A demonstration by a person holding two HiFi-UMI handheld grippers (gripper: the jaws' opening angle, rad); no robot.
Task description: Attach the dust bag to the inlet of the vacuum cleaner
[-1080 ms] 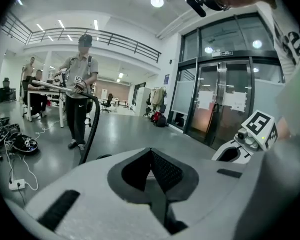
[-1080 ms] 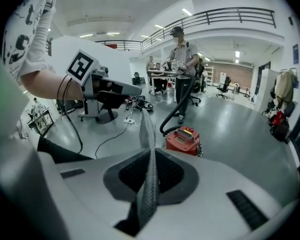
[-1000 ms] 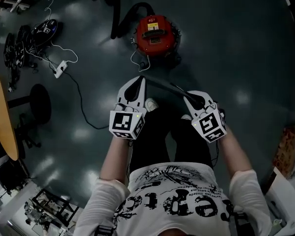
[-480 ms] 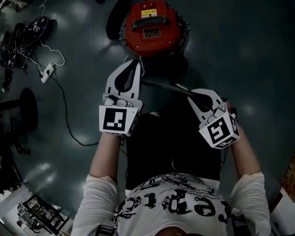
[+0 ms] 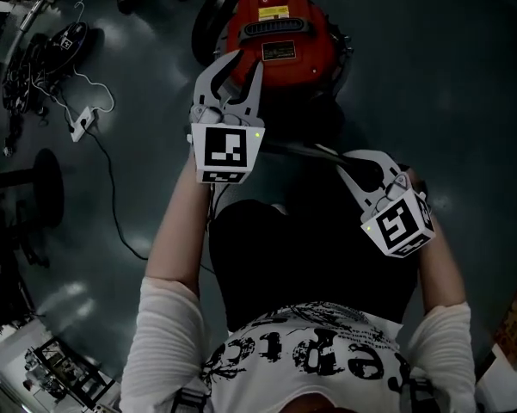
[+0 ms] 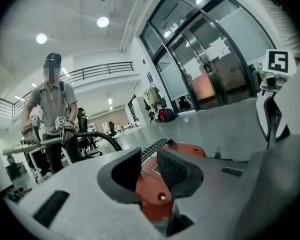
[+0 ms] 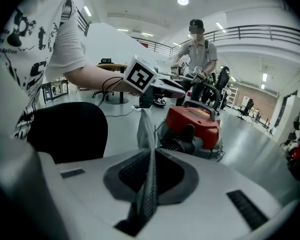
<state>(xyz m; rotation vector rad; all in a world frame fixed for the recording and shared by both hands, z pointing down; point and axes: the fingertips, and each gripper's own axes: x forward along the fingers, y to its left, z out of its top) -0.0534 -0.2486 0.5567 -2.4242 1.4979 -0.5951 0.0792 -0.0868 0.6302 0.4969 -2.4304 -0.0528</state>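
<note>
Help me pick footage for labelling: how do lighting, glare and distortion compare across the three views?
Head view: dim, dark corners, soft ceiling-light glare on the floor; the red vacuum cleaner reads clearly. Left gripper view: bright, strong fisheye bending the glass doors. Right gripper view: bright, same fisheye, the dust bag sharp up close.

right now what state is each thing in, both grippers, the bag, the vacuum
left gripper: open, fingers have just been opening, nothing between them
right gripper: shut on the dust bag
dust bag: pinched edge-on, held by the right gripper alone, not fitted to the vacuum cleaner as far as shows
vacuum cleaner: standing upright on the floor
</note>
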